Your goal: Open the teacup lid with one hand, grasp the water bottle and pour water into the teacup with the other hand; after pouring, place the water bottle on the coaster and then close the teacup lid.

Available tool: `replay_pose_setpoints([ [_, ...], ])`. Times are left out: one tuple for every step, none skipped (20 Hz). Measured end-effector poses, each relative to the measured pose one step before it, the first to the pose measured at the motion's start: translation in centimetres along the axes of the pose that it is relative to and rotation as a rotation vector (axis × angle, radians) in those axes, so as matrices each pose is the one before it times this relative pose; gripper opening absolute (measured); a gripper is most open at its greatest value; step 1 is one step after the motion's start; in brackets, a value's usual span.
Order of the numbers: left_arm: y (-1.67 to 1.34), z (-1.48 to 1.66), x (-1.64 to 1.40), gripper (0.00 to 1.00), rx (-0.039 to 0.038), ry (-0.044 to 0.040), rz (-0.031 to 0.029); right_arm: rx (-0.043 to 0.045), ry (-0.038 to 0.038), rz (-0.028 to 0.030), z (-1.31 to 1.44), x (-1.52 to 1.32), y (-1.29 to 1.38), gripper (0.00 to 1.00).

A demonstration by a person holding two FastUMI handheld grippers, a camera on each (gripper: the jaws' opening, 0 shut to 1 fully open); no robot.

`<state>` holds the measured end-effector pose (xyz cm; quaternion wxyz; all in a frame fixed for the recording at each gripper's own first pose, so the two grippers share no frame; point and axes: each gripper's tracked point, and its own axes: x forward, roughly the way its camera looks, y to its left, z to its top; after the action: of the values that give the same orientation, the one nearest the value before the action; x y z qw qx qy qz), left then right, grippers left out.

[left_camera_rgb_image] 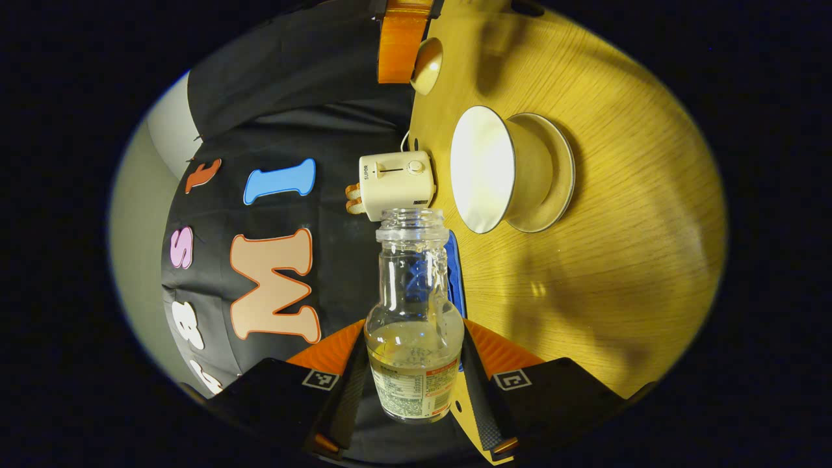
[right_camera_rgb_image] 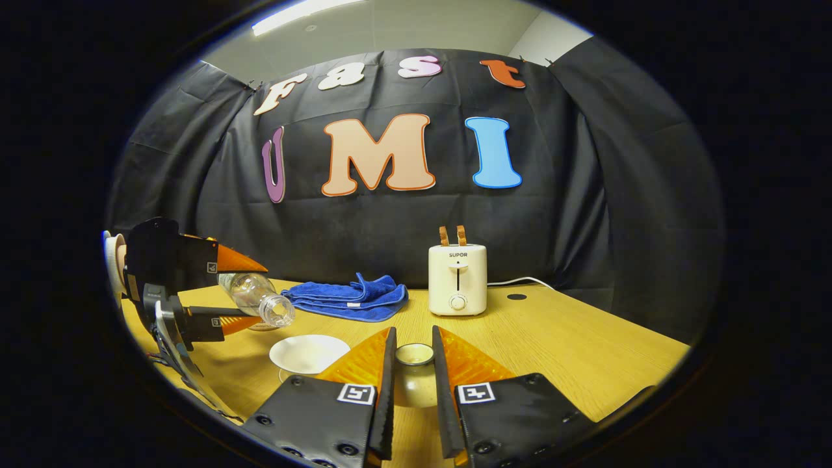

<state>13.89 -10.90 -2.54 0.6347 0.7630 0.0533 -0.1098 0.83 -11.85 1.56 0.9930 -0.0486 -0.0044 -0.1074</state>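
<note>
Water bottle (left_camera_rgb_image: pixel 415 325): clear, uncapped, labelled near its base, partly filled with liquid pooled toward the base; clamped between both fingers of the left gripper (left_camera_rgb_image: pixel 416 383). In the right gripper view the bottle (right_camera_rgb_image: pixel 255 298) lies tilted near horizontal, mouth toward and above the open teacup (right_camera_rgb_image: pixel 308 354), apart from it. In the left gripper view the cup (left_camera_rgb_image: pixel 484 169) shows as a white flared bowl on a saucer (left_camera_rgb_image: pixel 552 172), well inside the wooden table (left_camera_rgb_image: pixel 617 260). Right gripper (right_camera_rgb_image: pixel 414 374) is narrowed on the teacup lid (right_camera_rgb_image: pixel 414 377), both fingers against its sides, held off to the cup's side. Blue cloth (right_camera_rgb_image: pixel 351 298) and white toaster (right_camera_rgb_image: pixel 457 278) stand near the table's far edge by the wall; bare tabletop lies to the right of them.
</note>
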Motion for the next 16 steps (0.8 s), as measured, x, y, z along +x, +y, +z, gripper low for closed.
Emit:
replay_pose_setpoints([
  [0.087,-0.016,-0.016,0.71,0.01014,-0.00216,-0.00128,-0.00031,-0.00053,-0.00222,0.032,0.048,-0.044,0.32],
  [-0.033,-0.017,0.055,0.71,0.00843,0.00055,-0.00089,-0.00222,-0.00205,-0.00219,0.024,-0.054,-0.068,0.32],
  [-0.018,-0.127,0.073,0.71,0.00801,0.00187,-0.00253,-0.00097,-0.00146,-0.00014,0.042,0.051,0.02,0.32],
  [0.032,-0.075,0.064,0.71,0.00972,0.00387,0.00134,0.00166,0.00223,0.00003,-0.122,-0.012,0.018,0.32],
  [0.109,-0.091,-0.07,0.71,0.0075,0.00076,0.00079,-0.0004,-0.00074,-0.00026,-0.001,0.031,0.008,0.32],
  [0.099,0.072,0.023,0.71,0.0092,-0.00341,0.00181,0.00021,0.00141,0.00013,-0.028,-0.052,-0.066,0.32],
  [0.219,0.039,-0.061,0.71,0.01362,-0.00091,0.00563,0.00044,0.00024,-0.00016,0.01,0.014,-0.02,0.31],
  [0.17,0.034,0.026,0.7,0.01215,-0.00173,0.00481,-0.00213,-0.00241,0.00001,0.112,-0.039,0.05,0.31],
  [0.258,-0.016,0.042,0.71,0.00949,-0.00081,0.00235,0.00046,0.00002,-0.00017,0.082,0.056,0.021,0.32],
  [0.012,0.093,0.056,0.71,0.00814,-0.00015,-0.00131,0.0022,0.00354,0.00035,-0.241,-0.012,-0.018,0.31],
  [0.158,0.068,0.025,0.71,0.00913,-0.002,0.00216,-0.00167,-0.00234,-0.00017,0.051,-0.003,-0.037,0.32],
  [0.226,0.168,0.043,0.71,0.00961,-0.00361,0.00123,-0.0012,-0.00151,0.0003,0.077,0.022,0.022,0.32],
  [0.115,0.086,0.043,0.71,0.0081,-0.0029,0.00185,0.002,0.00255,-0.00029,-0.016,0.023,-0.008,0.32],
  [0.084,0.043,0.041,0.71,0.00963,-0.00036,0.00044,-0.00137,-0.00149,0.00019,-0.041,-0.022,0.017,0.32],
  [0.153,0.0,-0.143,0.71,0.01014,-0.00248,0.00279,-0.00025,-0.00054,-0.00013,0.021,-0.044,-0.012,0.32],
  [0.019,-0.02,0.04,0.71,0.00798,-0.00147,0.00077,0.00089,0.00135,0.00021,-0.037,-0.031,0.024,0.32],
])
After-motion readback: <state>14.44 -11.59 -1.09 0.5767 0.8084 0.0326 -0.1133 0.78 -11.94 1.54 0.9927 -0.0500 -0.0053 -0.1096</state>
